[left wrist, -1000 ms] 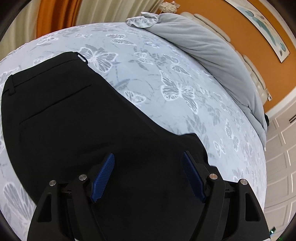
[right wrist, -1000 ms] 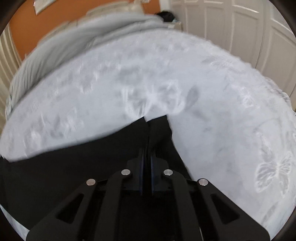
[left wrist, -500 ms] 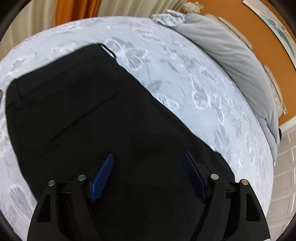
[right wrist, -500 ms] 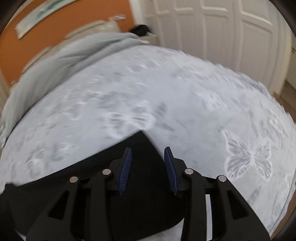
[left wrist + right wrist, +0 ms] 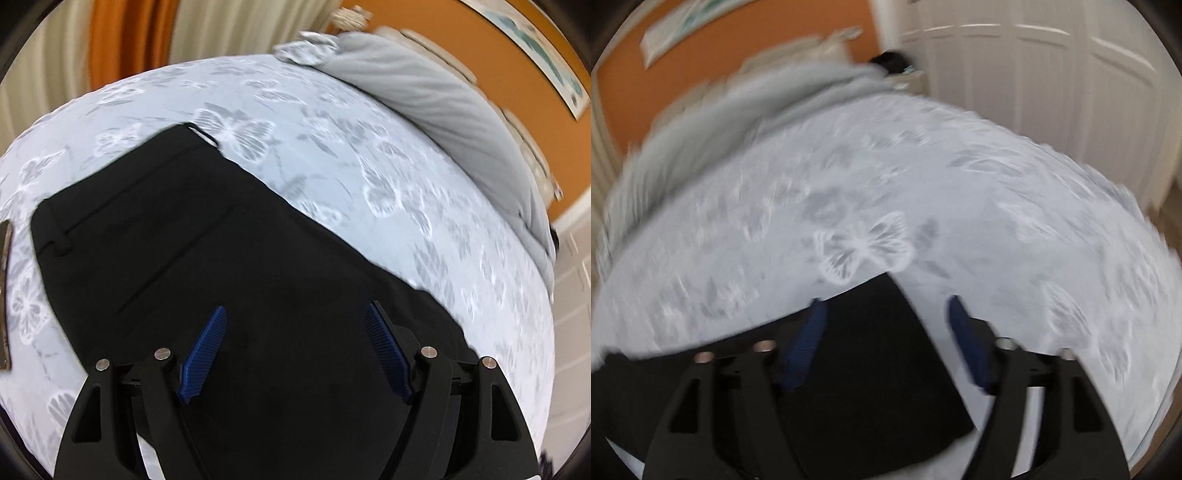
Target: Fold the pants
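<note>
Your left gripper [image 5: 295, 350] is hovering over the black pants [image 5: 192, 236], which are lying flat on the butterfly-print bed [image 5: 369, 155]; its jaws are standing spread with only cloth beneath them, gripping nothing. Your right gripper [image 5: 882, 343] has just been opening its jaws (the view is blurred), and the pants' corner [image 5: 882, 295] is lying between them, unpinched.
</note>
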